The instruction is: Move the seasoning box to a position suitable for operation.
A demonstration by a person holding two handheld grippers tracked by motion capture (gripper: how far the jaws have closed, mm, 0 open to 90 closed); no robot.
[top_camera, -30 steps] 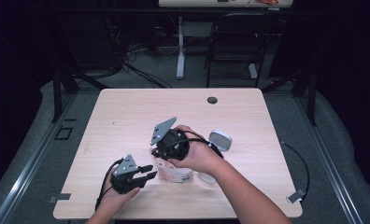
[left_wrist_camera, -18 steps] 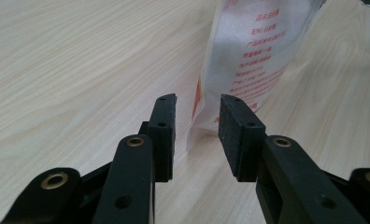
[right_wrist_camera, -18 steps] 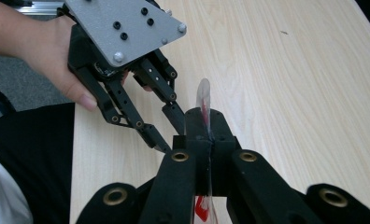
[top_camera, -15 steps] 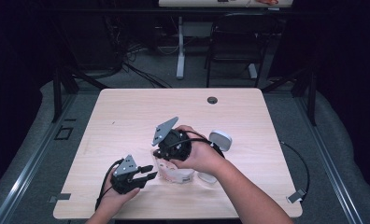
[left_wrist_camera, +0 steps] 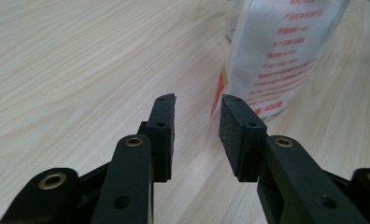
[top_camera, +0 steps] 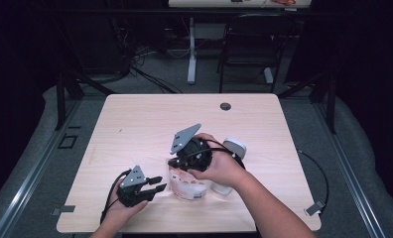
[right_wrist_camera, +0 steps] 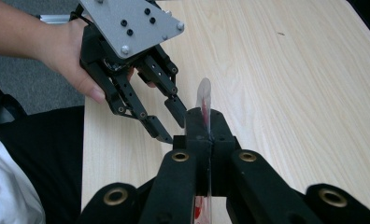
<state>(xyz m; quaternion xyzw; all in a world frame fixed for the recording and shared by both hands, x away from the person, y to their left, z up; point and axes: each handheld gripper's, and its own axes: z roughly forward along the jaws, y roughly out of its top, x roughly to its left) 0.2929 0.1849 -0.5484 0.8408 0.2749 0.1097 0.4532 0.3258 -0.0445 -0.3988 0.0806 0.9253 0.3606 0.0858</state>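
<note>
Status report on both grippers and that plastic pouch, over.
Right gripper shut on the pouch edge. Left gripper open, empty, beside the pouch. White container behind the right hand; nothing blocking.

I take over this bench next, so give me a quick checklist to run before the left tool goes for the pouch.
1. Right tool clamped on the pouch edge: ok, jaws shut on the thin plastic.
2. Left tool open: ok, pads apart, nothing between them.
3. Left tool lined up with the pouch: not ok, the pouch sits right of the gap in the left gripper view.
4. Left tool clear of the pouch: ok, apart.
5. White container beside the right hand out of the way: cannot tell, partly hidden.
6. Table space around the pouch: ok.
</note>
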